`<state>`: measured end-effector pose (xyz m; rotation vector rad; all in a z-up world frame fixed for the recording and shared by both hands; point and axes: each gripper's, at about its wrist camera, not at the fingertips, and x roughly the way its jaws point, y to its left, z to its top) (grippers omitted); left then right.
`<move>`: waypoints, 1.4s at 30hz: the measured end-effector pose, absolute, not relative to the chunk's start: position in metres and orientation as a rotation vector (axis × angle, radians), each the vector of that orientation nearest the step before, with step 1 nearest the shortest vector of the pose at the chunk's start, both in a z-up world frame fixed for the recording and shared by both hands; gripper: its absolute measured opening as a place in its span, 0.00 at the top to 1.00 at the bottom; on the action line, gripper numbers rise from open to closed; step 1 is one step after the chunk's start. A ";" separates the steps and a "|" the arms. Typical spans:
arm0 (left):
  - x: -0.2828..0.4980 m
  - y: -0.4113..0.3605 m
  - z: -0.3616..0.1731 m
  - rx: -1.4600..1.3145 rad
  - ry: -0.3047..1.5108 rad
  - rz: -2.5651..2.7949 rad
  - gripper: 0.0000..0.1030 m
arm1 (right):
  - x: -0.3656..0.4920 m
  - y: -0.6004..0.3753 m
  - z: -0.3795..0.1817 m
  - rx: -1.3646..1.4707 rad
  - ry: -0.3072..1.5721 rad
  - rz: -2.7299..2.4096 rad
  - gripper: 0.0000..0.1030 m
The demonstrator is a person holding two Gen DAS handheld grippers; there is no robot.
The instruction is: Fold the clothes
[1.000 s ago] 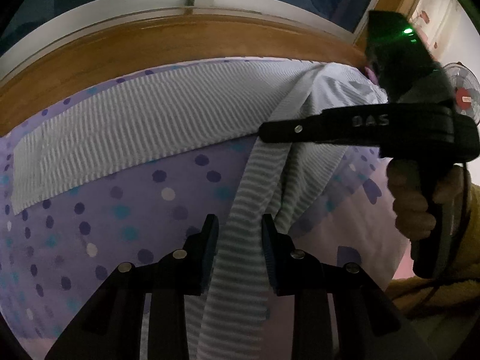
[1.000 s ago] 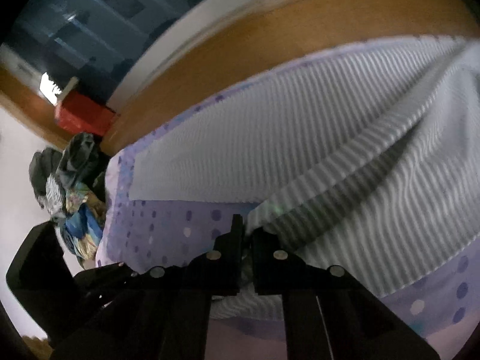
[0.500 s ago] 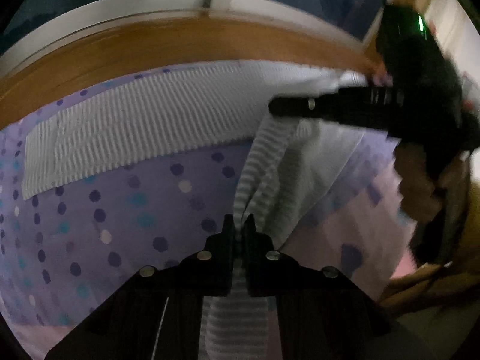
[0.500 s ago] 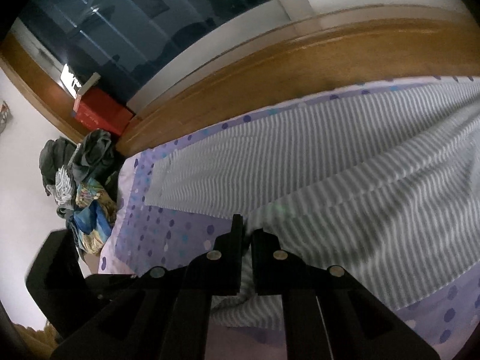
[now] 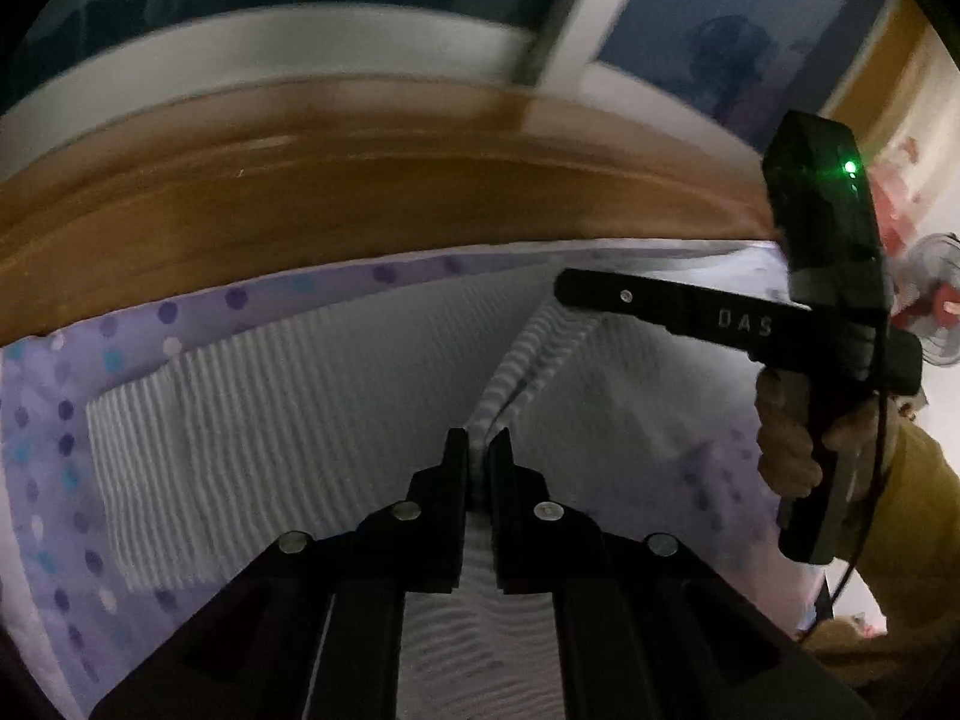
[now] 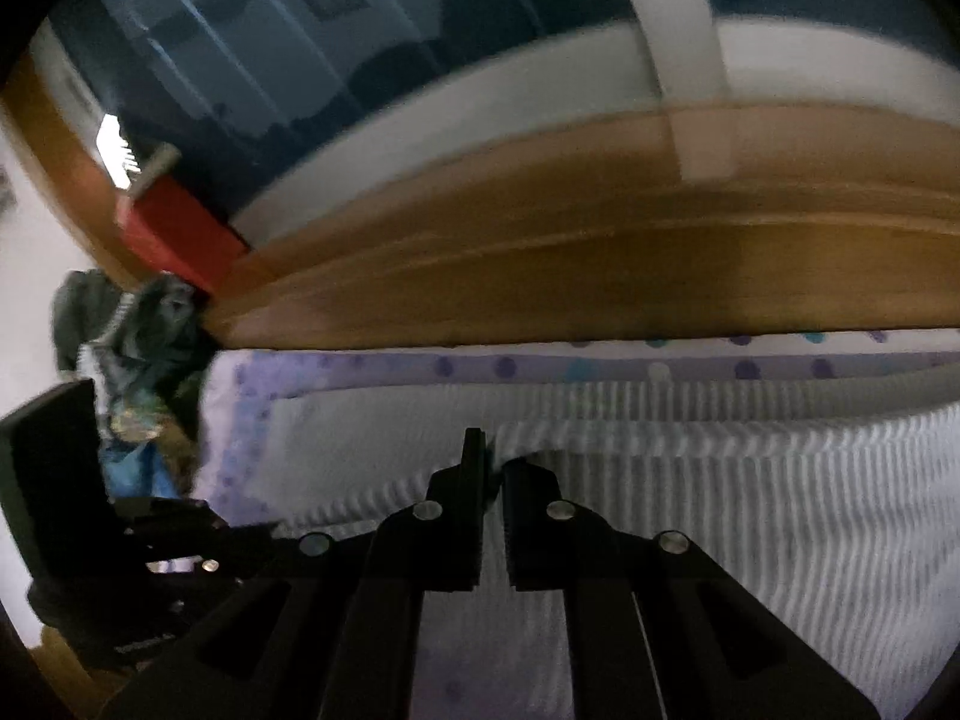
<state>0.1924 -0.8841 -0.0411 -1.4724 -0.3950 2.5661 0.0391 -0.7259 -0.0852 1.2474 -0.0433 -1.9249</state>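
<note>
A pale striped garment (image 5: 288,420) lies spread on a purple dotted bed sheet (image 5: 60,420). My left gripper (image 5: 478,457) is shut on a raised ridge of its cloth, which runs up to my right gripper (image 5: 570,291), held by a hand (image 5: 786,444) at the right. In the right wrist view my right gripper (image 6: 495,471) is shut on the edge of the striped garment (image 6: 750,510), with the lifted layer lying over the flat part. Both gripped points are near the far edge of the bed sheet (image 6: 510,369).
A wooden ledge (image 5: 360,198) runs along the far side of the bed under a dark window (image 6: 300,30). A pile of clothes (image 6: 144,348) and a red box (image 6: 174,228) sit at the far left corner. A fan (image 5: 936,312) stands at the right.
The left gripper went from open around the cloth strip to shut on it. Both grippers then carried the garment's edge toward the wooden ledge, over the flat part.
</note>
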 end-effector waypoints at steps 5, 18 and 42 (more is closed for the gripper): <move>0.181 -0.903 -0.065 -1.520 -0.463 2.581 0.83 | 0.026 -0.739 -0.115 1.316 -0.042 -1.934 0.96; 0.190 -0.924 -0.072 -1.438 -0.613 2.549 0.75 | 0.057 -0.721 -0.083 1.371 -0.137 -2.041 0.46; 0.280 -0.943 -0.043 -1.488 -0.692 2.733 0.75 | 0.186 -0.693 -0.084 1.268 0.057 -1.903 0.39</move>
